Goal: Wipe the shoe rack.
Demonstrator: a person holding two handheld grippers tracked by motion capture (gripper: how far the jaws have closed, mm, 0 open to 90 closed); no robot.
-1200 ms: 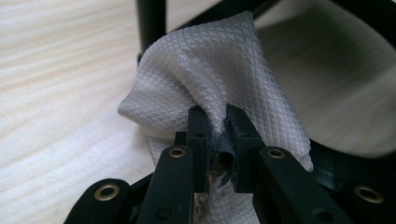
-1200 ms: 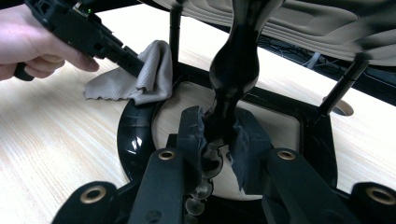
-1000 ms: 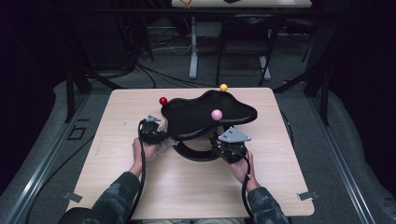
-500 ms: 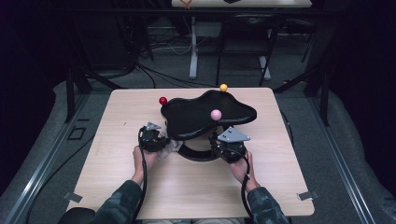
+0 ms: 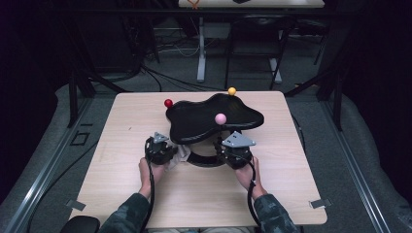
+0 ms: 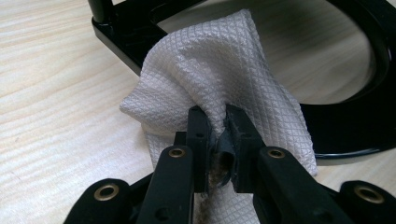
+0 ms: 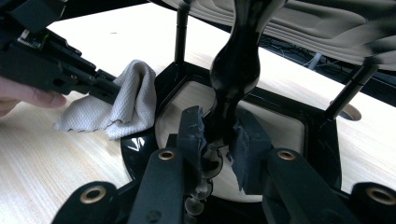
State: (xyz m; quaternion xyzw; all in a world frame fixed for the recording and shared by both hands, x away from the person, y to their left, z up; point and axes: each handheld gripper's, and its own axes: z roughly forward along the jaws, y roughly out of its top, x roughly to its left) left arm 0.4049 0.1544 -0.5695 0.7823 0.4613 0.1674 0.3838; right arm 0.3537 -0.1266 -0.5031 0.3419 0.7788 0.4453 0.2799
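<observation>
White cloth (image 6: 219,88) is bunched between the jaws of my left hand-held gripper (image 6: 217,128), which is clenched on a fold of it, the rest of the textured fabric puffing up just ahead of the jaw tips and draping down on either side. Right beyond the cloth, touching it, lies the glossy black ring base (image 6: 355,121) of the stand, flat on the pale wooden tabletop (image 6: 56,93). My right hand-held gripper (image 7: 219,135) is clamped on the stand's shiny black centre post (image 7: 236,65), gripping it at a narrow part low down, with the base ring around and ahead of those jaws. Off to the left of that gripper I see the cloth (image 7: 116,105) resting against the ring's outer edge, held there by my other hand-held gripper. From above, the left hand-held gripper (image 5: 159,148) and the right hand-held gripper (image 5: 235,149) sit at the near side of the stand, one at each side of the ring, under the wavy black tray (image 5: 204,119) that the stand carries. A pink ball (image 5: 220,118), a red ball (image 5: 168,103) and a yellow ball (image 5: 232,91) stand at the tray's edges, beyond both grippers.
</observation>
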